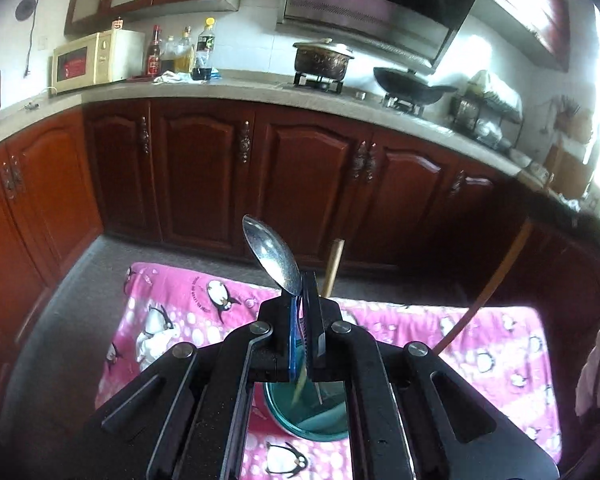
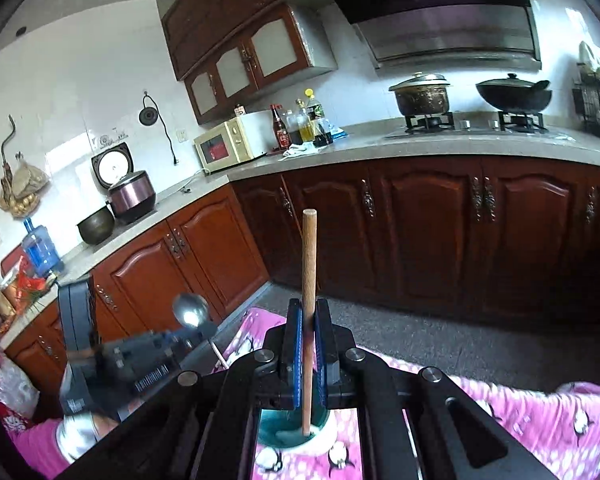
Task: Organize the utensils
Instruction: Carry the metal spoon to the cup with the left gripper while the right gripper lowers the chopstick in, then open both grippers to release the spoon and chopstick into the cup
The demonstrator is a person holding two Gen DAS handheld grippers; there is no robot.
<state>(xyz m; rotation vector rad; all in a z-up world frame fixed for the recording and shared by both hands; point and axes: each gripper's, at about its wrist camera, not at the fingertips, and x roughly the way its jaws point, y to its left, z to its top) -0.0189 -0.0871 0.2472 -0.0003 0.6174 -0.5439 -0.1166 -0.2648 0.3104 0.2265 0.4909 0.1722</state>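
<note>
While both grippers hang above a table draped in a pink penguin-print cloth (image 1: pixel 204 300), each one has a utensil pinched between its pads. The left gripper (image 1: pixel 302 308) has its jaws closed tight on a metal spoon (image 1: pixel 270 254), gripping it just below the bowl, so the shiny bowl sticks up and leans to the left above the fingertips while the handle runs down between the blue pads. Seen from the right wrist camera, this same gripper appears blurred at the left side, with the spoon's bowl poking up from it. The right gripper (image 2: pixel 309 320) has its jaws nearly closed on a wooden stick (image 2: pixel 309 264), which stands almost upright: its rounded top rises well above the fingers, and its lower end shows below the pads, in front of the mouth of a teal bowl (image 2: pixel 276 432) that sits on the cloth. That bowl also shows beneath the left gripper in the left wrist view. Behind the table run dark red wooden cabinets (image 1: pixel 204 168) under a grey countertop (image 2: pixel 340 148), with a microwave (image 2: pixel 230 148), bottles, a lidded pot (image 2: pixel 422 94) and a wok on the stove.
</note>
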